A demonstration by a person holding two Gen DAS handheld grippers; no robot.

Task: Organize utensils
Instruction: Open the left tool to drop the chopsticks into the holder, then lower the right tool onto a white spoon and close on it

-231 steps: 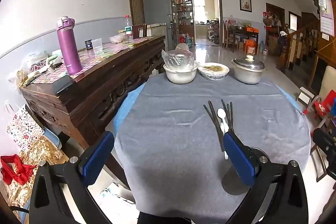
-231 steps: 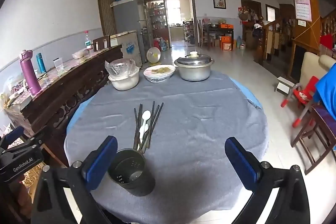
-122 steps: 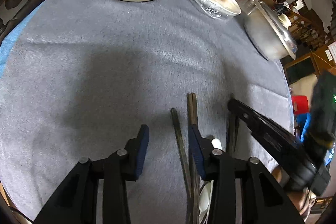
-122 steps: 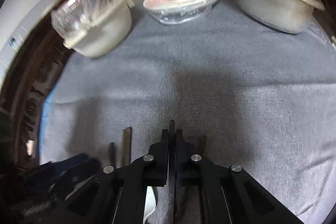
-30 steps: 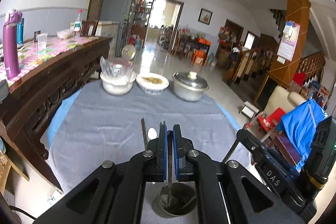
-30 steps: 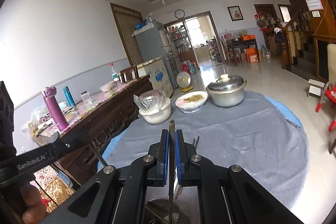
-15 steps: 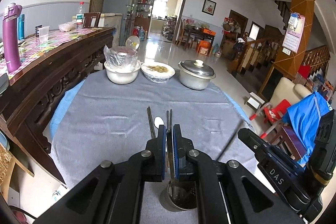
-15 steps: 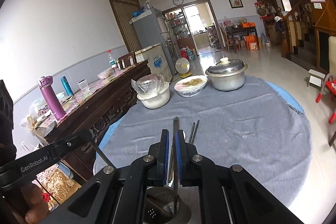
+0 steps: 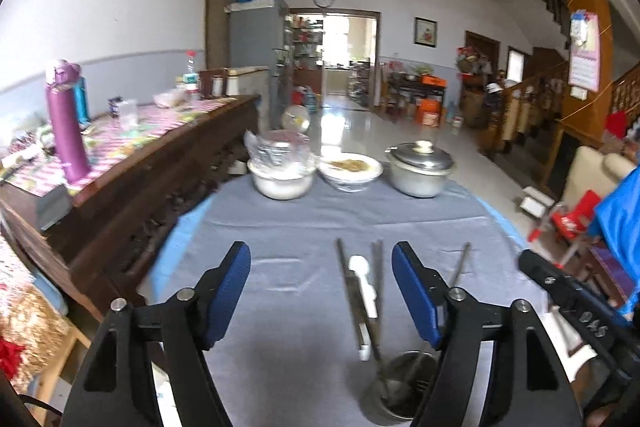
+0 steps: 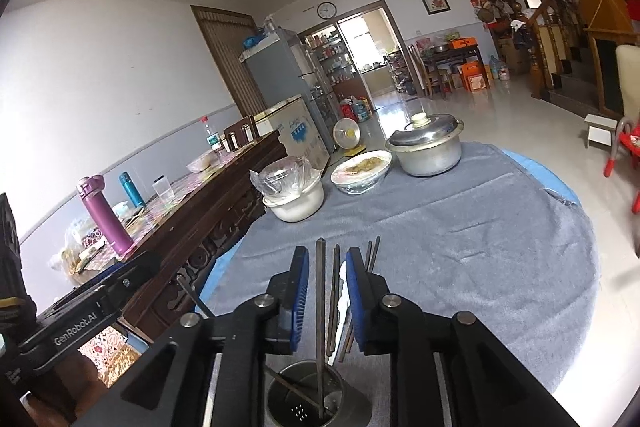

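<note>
A metal utensil cup (image 9: 400, 393) stands near the table's front edge and holds two dark chopsticks; it also shows in the right wrist view (image 10: 316, 401). One chopstick (image 10: 320, 319) stands upright in it between the parted blue pads of my right gripper (image 10: 327, 301), which is open just above the cup. My left gripper (image 9: 322, 291) is wide open and empty, left of the cup. Several dark chopsticks (image 9: 347, 279) and a white spoon (image 9: 362, 287) lie on the grey cloth beyond the cup.
A white bowl under plastic (image 9: 282, 175), a covered dish (image 9: 351, 169) and a lidded steel pot (image 9: 418, 169) stand at the table's far edge. A dark wooden sideboard (image 9: 160, 163) with a purple flask (image 9: 66, 125) runs along the left. Chairs stand to the right.
Both grippers were shut on a chopstick over the cup and have opened. The two chopsticks now rest in the cup. The left gripper has shifted left.
</note>
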